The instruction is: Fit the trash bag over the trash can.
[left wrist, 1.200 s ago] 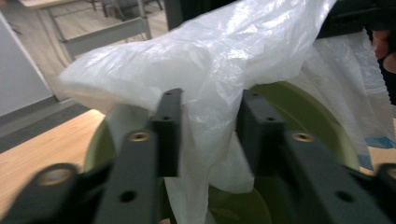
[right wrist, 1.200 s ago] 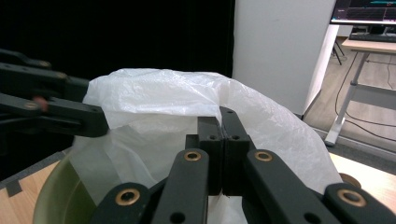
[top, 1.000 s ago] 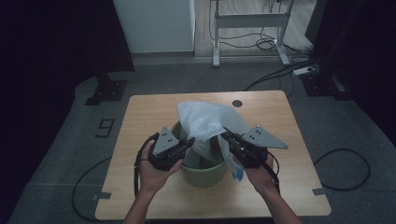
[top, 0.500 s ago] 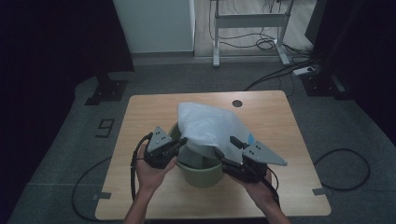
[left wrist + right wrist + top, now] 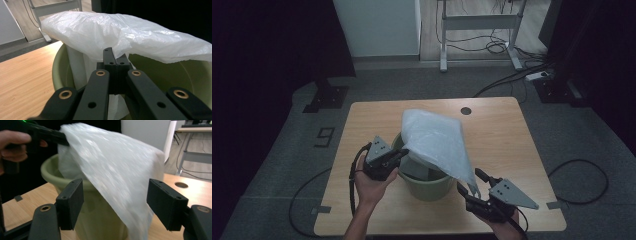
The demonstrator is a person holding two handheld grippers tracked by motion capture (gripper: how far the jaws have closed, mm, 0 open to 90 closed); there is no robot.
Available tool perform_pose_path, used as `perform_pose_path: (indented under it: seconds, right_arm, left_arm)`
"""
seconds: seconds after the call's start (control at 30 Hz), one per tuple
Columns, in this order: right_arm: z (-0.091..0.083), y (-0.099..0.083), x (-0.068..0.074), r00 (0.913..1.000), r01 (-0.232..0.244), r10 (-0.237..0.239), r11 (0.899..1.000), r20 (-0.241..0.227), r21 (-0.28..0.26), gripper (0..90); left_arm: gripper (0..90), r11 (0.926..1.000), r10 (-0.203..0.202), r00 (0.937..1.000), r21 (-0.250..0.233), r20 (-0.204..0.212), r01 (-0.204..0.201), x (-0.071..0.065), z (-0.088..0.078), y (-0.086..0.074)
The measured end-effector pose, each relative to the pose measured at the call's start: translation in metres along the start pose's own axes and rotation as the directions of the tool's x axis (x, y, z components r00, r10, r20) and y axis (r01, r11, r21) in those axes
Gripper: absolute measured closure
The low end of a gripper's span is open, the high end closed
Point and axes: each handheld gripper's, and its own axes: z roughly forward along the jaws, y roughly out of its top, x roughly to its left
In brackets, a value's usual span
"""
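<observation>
A green bucket (image 5: 426, 186) stands on the wooden table (image 5: 372, 120) near its front middle. A white plastic bag (image 5: 437, 142) lies over the bucket, part of it hanging inside, and its right corner droops past the rim. My left gripper (image 5: 400, 155) is at the bucket's left rim, shut on the bag's edge (image 5: 116, 56). My right gripper (image 5: 470, 182) is open at the bucket's front right. In the right gripper view the bag (image 5: 120, 175) hangs between its wide-spread pads (image 5: 72, 202), without clear contact. The bucket (image 5: 53, 175) rises behind them.
A round cable hole (image 5: 466, 110) sits at the table's back edge. Bare tabletop lies left, right and behind the bucket. Cables (image 5: 579, 170) run over the grey floor, and a desk frame (image 5: 477, 22) stands at the back.
My right gripper has drawn back from the bucket's right rim toward the table's front right. The bag has swung over to the right and its corner now hangs loose. The left gripper kept its hold.
</observation>
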Motion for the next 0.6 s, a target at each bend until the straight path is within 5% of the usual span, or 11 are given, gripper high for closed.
perform_pose_path:
  seconds: [0.33, 0.4, 0.43, 0.47, 0.5, 0.53, 0.6]
  right_arm:
    - [0.004, -0.035, -0.016, 0.9966, -0.063, 0.06, 0.997, 0.056, 0.042, 32.5]
    - [0.004, -0.039, -0.02, 0.9946, -0.068, 0.064, 0.997, 0.082, 0.042, 41.2]
    - [0.004, -0.04, -0.024, 0.9939, -0.065, 0.062, 0.997, 0.091, 0.039, 56.5]
    - [0.004, -0.04, -0.024, 0.9939, -0.065, 0.062, 0.997, 0.091, 0.039, 56.5]
    - [0.005, -0.039, -0.027, 0.9945, -0.054, 0.05, 0.998, 0.092, 0.036, 69.5]
    - [0.005, -0.039, -0.027, 0.9945, -0.054, 0.05, 0.998, 0.092, 0.036, 69.5]
    - [0.005, -0.031, -0.031, 0.9934, -0.044, 0.041, 0.999, 0.107, 0.024, 83.1]
  left_arm:
    - [90.0, 1.0, -0.008, 1.0, 0.001, 0.0, 0.008, 0.002, -0.002, -0.002]
    - [90.0, 1.0, -0.009, 1.0, -0.001, -0.001, 0.009, 0.003, -0.003, -0.002]
    - [90.0, 1.0, -0.009, 1.0, -0.003, 0.003, 0.009, 0.003, -0.004, -0.002]
    - [90.0, 1.0, -0.009, 1.0, -0.003, 0.003, 0.009, 0.003, -0.004, -0.002]
    - [90.0, 1.0, -0.008, 1.0, -0.003, 0.005, 0.008, 0.003, -0.004, -0.002]
    - [90.0, 1.0, -0.007, 1.0, -0.003, 0.007, 0.007, 0.002, -0.005, -0.003]
    - [90.0, 1.0, -0.004, 0.9999, -0.003, 0.01, 0.004, 0.001, -0.005, -0.003]
